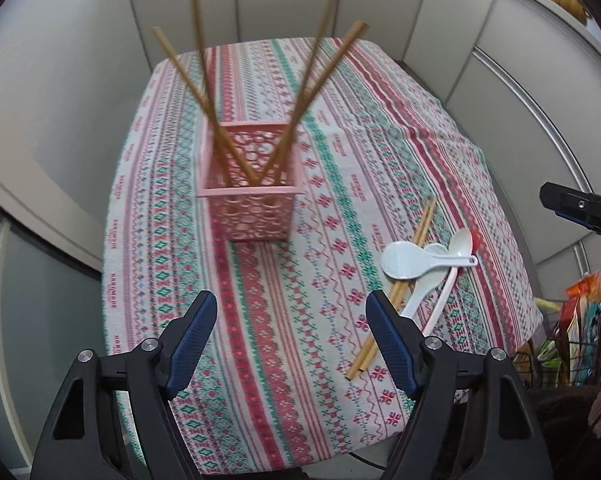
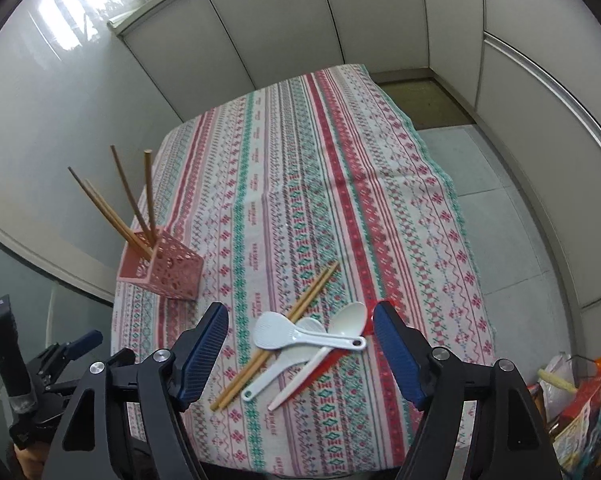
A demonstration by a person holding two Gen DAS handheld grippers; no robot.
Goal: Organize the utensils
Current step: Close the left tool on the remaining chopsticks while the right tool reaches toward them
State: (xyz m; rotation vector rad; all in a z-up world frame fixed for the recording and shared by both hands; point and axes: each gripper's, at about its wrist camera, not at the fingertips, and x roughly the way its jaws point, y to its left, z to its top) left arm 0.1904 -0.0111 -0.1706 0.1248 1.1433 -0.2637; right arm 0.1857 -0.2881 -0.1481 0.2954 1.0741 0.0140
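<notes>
1. Your left gripper (image 1: pixel 290 344) hangs over the near edge of the table, its blue-padded fingers (image 1: pixel 190 336) spread wide with nothing between them.
2. Your right gripper (image 2: pixel 300 356) is spread just as wide, empty, above the pile of loose utensils near the table's near right corner.
3. The pink perforated plastic basket (image 1: pixel 246 196) stands upright toward the left edge of the table, with four brown wooden chopsticks (image 1: pixel 316 76) leaning out of it in a fan.
4. A pair of loose wooden chopsticks (image 2: pixel 276 340) lies side by side on the cloth, slanting toward the near edge.
5. Across that pair lies a white plastic rice paddle (image 2: pixel 300 336), touching two white plastic spoons (image 2: pixel 346 322) and a red utensil (image 2: pixel 332 358) mostly hidden beneath them.
6. The striped red, green and white patterned tablecloth (image 2: pixel 340 184) carries small repeated printed words, too small to read.
7. Grey cabinet doors (image 2: pixel 284 20) surround the table; a wire basket of colourful packages (image 1: pixel 580 320) sits off its right edge.
</notes>
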